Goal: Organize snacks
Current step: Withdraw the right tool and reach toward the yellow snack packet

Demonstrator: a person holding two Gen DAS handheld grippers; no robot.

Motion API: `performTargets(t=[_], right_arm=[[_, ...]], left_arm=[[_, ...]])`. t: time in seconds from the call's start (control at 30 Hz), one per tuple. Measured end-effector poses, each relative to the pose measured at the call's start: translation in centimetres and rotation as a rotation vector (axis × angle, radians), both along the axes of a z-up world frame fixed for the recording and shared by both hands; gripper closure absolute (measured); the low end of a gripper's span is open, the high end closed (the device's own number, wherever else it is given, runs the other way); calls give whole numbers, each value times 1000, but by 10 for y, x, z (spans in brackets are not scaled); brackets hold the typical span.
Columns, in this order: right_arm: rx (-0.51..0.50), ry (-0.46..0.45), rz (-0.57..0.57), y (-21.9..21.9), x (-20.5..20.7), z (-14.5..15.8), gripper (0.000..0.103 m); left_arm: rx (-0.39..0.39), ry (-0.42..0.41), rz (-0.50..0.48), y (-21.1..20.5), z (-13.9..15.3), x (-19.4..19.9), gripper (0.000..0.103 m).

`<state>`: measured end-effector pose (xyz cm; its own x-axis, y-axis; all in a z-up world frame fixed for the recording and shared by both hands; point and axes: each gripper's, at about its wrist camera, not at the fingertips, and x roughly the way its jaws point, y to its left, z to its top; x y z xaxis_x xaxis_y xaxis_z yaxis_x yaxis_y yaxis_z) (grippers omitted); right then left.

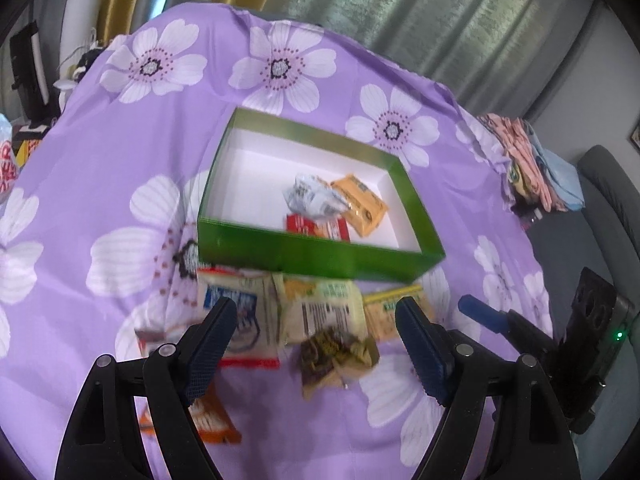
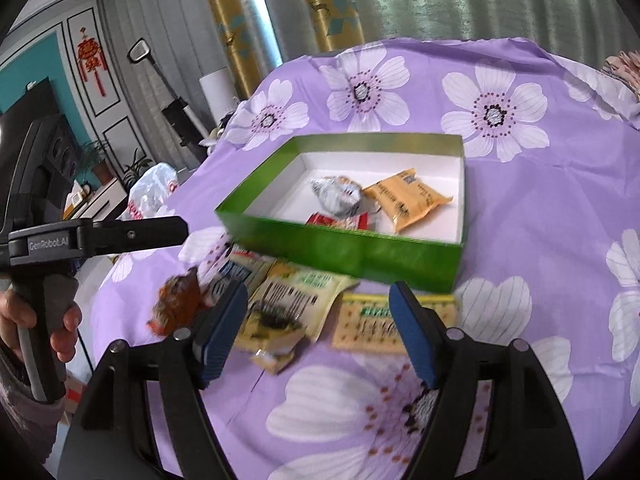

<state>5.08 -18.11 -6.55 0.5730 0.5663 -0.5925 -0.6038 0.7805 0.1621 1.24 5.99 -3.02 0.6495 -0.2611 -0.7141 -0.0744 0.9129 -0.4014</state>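
A green box (image 1: 312, 254) with a white inside sits on the purple flowered cloth; it also shows in the right wrist view (image 2: 360, 256). Inside lie an orange packet (image 1: 362, 204), a crumpled silver wrapper (image 1: 312, 196) and a red packet (image 1: 316, 226). Several loose snack packets (image 1: 320, 312) lie in front of the box, including a small dark one (image 1: 336, 354) and a yellow one (image 2: 380, 324). My left gripper (image 1: 316, 344) is open and empty above the loose packets. My right gripper (image 2: 320, 328) is open and empty above the same pile.
The table's purple cloth (image 1: 120, 184) falls away at the edges. Folded fabrics (image 1: 536, 168) lie at the right rim. A plastic bag (image 2: 154, 192) sits beyond the left edge. The left gripper's body (image 2: 96, 236) shows at the left of the right wrist view.
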Motion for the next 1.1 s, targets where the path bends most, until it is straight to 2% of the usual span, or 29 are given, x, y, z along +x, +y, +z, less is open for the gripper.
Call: performTargets(t=[0.5,0.6,0.77,1.1], right_arm=[[-110,37,73,16,-35,-37,29],[-128,35,83,22,-37,-44,29],[-145,41,99,32,-35,-55,29],[-108,87,108,39,-21,-66,29]], left_arm=[[-60,71,-70,-27,-37,-33,22],[-53,73,-85,-34,-42,-32,22],[3,81,-97,-42,-49,-28,22],[8,101,-125,-45,-63,-16,22]])
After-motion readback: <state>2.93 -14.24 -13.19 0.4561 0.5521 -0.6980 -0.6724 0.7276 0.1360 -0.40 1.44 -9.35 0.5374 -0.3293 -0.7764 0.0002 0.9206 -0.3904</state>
